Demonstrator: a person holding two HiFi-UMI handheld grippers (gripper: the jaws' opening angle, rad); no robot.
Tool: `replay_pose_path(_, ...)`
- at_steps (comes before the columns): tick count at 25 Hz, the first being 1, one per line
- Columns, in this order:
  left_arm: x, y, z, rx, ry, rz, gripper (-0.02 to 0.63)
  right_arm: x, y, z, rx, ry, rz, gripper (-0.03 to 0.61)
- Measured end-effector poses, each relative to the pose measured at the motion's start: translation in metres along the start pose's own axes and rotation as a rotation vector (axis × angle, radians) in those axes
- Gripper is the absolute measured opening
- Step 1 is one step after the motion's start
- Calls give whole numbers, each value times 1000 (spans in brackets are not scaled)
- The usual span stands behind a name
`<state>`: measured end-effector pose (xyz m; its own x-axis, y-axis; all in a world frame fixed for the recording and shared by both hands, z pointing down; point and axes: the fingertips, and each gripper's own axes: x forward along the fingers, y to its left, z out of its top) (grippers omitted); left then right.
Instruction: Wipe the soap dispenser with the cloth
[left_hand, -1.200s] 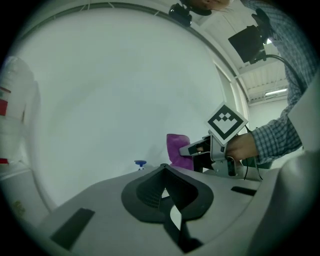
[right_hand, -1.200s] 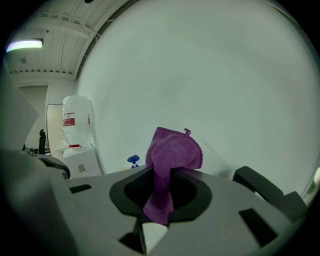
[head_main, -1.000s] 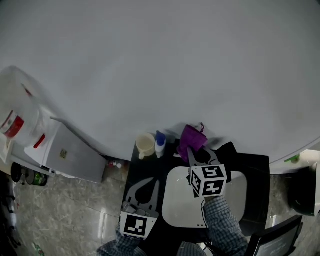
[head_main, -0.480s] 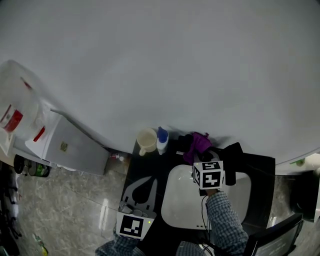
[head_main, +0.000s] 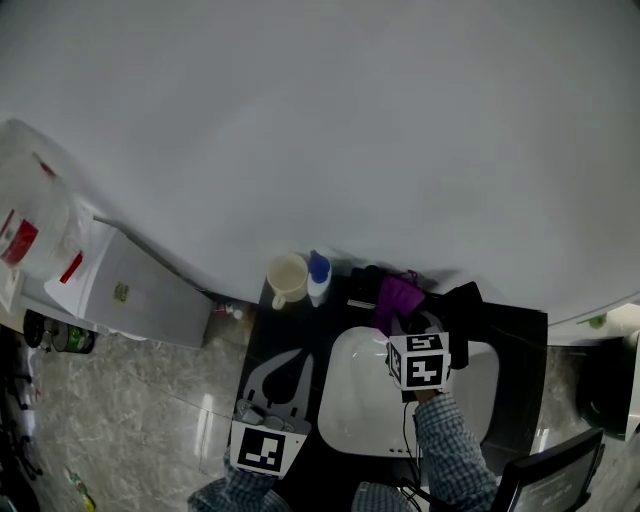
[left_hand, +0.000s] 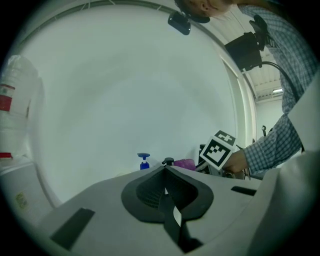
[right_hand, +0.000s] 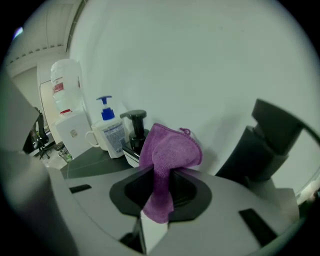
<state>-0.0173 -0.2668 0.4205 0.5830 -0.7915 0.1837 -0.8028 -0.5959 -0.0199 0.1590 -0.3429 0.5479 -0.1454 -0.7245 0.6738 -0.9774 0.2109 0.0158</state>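
A purple cloth (head_main: 398, 296) (right_hand: 170, 150) is pinched in my right gripper (head_main: 405, 312) (right_hand: 160, 172), shut on it, above the back rim of the white sink (head_main: 350, 410). Just left of the cloth stands a black pump soap dispenser (right_hand: 134, 127) (head_main: 366, 281); I cannot tell whether the cloth touches it. Further left are a white bottle with a blue pump (head_main: 318, 275) (right_hand: 107, 127) and a cream mug (head_main: 287, 278). My left gripper (head_main: 293, 355) (left_hand: 165, 169) is shut and holds nothing, low over the black counter's left side.
A black faucet-like block (head_main: 465, 305) (right_hand: 270, 145) rises right of the cloth. A white water dispenser with a large jug (head_main: 30, 230) stands at the far left on the tiled floor. The wall runs close behind the counter (head_main: 265, 340).
My right gripper has carried the cloth a little to the right and nearer, away from the blue-pump bottle. The left gripper has stayed put.
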Motion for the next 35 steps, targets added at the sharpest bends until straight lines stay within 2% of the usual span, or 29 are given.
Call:
replay_pose_path(8, 8, -2, 7, -1, -19, -9, 2, -52, 10, 78, -9, -218, 18, 78)
replay_pose_path(14, 5, 1, 5, -13, -11, 3, 2, -40, 27, 98, -2, -254, 49, 78)
replay_pose_path(22, -1, 6, -2, -11, 0, 22, 2, -21, 53, 68, -41, -212, 72, 78)
replay_pose_path(35, -6, 8, -10, 1, 12, 21, 2, 17, 70, -15, -20, -21, 102, 78)
